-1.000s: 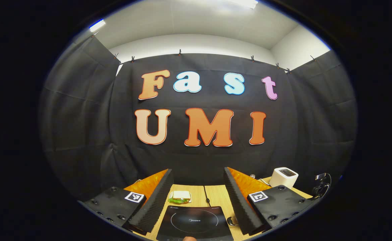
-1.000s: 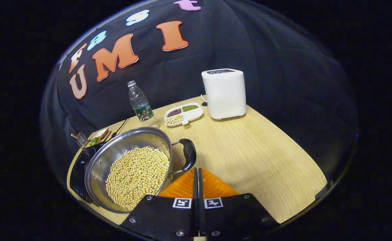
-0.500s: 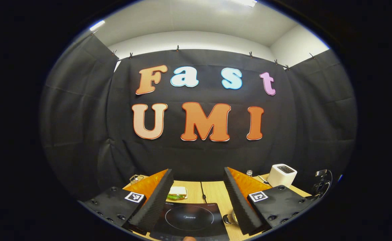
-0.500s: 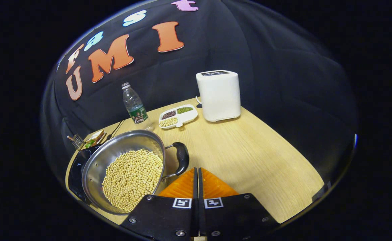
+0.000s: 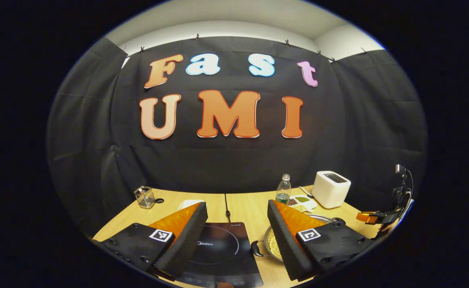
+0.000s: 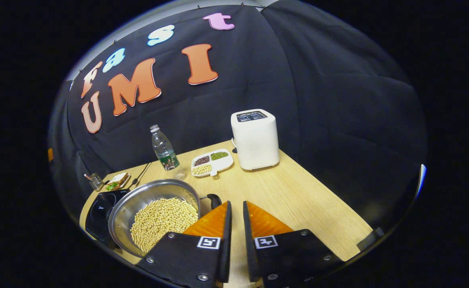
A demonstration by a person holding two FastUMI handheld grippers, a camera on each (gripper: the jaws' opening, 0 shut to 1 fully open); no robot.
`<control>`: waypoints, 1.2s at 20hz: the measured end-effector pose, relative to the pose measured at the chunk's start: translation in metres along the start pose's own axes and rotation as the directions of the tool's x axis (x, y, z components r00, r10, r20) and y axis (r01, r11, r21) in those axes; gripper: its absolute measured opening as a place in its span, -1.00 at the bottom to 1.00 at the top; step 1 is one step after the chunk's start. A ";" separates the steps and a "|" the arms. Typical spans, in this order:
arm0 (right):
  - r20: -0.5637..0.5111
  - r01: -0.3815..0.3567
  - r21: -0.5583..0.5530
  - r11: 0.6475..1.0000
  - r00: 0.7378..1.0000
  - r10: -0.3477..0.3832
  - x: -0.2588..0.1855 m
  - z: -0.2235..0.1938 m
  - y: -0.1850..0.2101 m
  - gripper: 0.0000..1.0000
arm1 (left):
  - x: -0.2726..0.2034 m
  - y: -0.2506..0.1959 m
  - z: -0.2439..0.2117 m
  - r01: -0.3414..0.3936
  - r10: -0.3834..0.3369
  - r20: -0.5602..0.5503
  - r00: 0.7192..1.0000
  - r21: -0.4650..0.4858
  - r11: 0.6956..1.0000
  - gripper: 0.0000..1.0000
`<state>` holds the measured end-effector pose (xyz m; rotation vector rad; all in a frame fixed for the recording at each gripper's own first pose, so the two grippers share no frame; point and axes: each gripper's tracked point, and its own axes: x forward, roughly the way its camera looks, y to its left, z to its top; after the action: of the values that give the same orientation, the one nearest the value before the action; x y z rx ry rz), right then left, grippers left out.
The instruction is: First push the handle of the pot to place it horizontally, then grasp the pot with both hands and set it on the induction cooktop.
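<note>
Pot (image 6: 154,216) of beans on the table (image 6: 298,200), beside the cooktop (image 6: 98,210), no gripper holding it.

In the right gripper view, the right gripper (image 6: 234,224) has its 2 fingers a narrow gap apart, empty, just beside the pot's near handle (image 6: 214,199). In the left gripper view, the left gripper (image 5: 236,228) is spread wide and empty above the cooktop (image 5: 218,248), with the pot (image 5: 272,242) partly behind its finger. A toaster (image 6: 255,139), bottle (image 6: 164,153) and 3-part tray (image 6: 212,162) stand farther back.
</note>
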<state>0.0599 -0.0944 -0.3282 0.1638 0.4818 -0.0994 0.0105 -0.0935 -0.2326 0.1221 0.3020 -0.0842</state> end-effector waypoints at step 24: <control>-0.166 -0.019 -0.131 0.991 0.986 -0.003 0.063 -0.045 0.025 0.87 | 0.088 -0.083 -0.191 0.076 -0.053 -0.369 0.928 0.049 0.996 0.95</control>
<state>0.0979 -0.0655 -0.3938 0.0442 0.6524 -0.0459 0.0304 -0.1557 -0.4491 0.1911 0.6794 -0.1365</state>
